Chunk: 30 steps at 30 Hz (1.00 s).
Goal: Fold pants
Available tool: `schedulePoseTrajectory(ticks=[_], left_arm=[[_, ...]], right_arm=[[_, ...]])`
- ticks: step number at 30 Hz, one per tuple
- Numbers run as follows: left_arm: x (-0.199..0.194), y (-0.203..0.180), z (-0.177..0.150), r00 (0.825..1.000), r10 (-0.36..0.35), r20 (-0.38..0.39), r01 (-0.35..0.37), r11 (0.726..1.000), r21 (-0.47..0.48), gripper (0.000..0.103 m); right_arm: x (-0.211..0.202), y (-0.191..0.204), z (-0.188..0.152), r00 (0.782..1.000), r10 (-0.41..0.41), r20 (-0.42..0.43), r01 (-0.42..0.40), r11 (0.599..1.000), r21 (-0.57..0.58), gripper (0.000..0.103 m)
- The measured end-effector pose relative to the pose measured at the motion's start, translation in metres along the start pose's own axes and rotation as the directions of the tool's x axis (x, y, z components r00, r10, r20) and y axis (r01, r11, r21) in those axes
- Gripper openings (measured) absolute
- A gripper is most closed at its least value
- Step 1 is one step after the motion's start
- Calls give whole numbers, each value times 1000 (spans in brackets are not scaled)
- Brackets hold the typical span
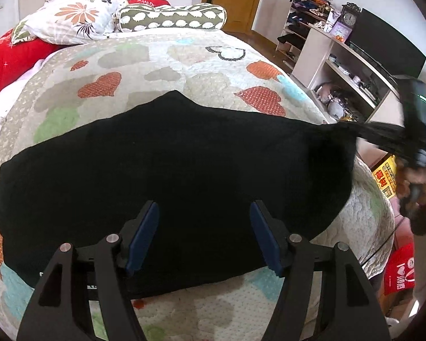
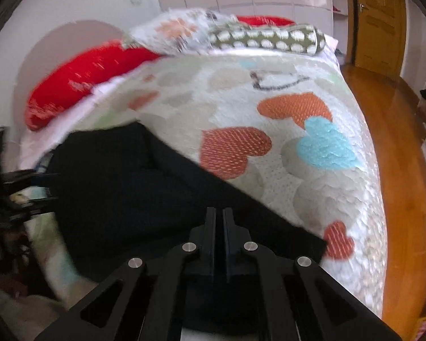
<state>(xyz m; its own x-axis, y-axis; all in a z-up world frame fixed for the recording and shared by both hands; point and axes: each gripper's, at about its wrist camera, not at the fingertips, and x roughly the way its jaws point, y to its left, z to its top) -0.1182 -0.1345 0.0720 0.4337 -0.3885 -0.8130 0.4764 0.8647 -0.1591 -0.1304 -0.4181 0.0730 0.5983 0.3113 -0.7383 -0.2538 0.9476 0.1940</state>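
Note:
Black pants (image 1: 170, 176) lie spread across the heart-patterned quilt (image 1: 156, 65). My left gripper (image 1: 204, 233) is open, its blue pads (image 1: 144, 236) hovering over the near edge of the pants, holding nothing. My right gripper (image 2: 219, 221) is shut on a corner of the pants (image 2: 144, 187) and pulls the cloth taut; from the left wrist view it shows at the right (image 1: 417, 142), lifting a stretched end of the fabric off the bed's right side. The image is blurred around it.
Pillows (image 1: 71, 20) and a spotted bolster (image 1: 173, 18) lie at the head of the bed. A red blanket (image 1: 8, 62) is at the left. Shelves (image 1: 340, 65) and a black screen stand right. Wooden floor (image 2: 397, 170) runs along the bed's right side.

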Motion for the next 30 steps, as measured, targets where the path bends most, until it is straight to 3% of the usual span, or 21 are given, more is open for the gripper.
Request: schedulePoseTrajectory(ticks=[5, 8, 10, 13, 17, 20, 25, 29, 30], left_arm=[[4, -14, 0, 998, -66, 1, 66, 998, 6, 67], [11, -24, 2, 997, -77, -11, 78, 997, 18, 67], [14, -27, 9, 997, -79, -11, 79, 997, 20, 67], [17, -27, 25, 996, -94, -3, 94, 995, 29, 72], [27, -25, 57, 997, -83, -3, 83, 991, 108, 80], [43, -22, 80, 992, -113, -60, 122, 978, 172, 82], [65, -18, 99, 980, -131, -152, 172, 935, 309, 82], [78, -19, 105, 973, -118, -199, 195, 882, 428, 82], [83, -21, 105, 972, -106, -209, 194, 864, 464, 82]], right_arm=[[-56, -2, -45, 999, 13, -34, -13, 1000, -5, 5], [-62, -9, -61, 995, -39, -90, 39, 999, -2, 14], [-68, -15, -60, 996, -59, -70, 61, 998, 27, 39], [-71, -18, -43, 997, -76, 5, 75, 996, 51, 59], [-44, -6, -10, 996, -82, 37, 84, 996, -42, 59], [-12, 3, 7, 998, -62, -10, 59, 985, -159, 58], [30, 3, 13, 987, -74, -141, 34, 962, -271, 58], [40, -5, 7, 979, -80, -186, 26, 960, -277, 56], [41, -7, 5, 977, -77, -197, 21, 962, -273, 48]])
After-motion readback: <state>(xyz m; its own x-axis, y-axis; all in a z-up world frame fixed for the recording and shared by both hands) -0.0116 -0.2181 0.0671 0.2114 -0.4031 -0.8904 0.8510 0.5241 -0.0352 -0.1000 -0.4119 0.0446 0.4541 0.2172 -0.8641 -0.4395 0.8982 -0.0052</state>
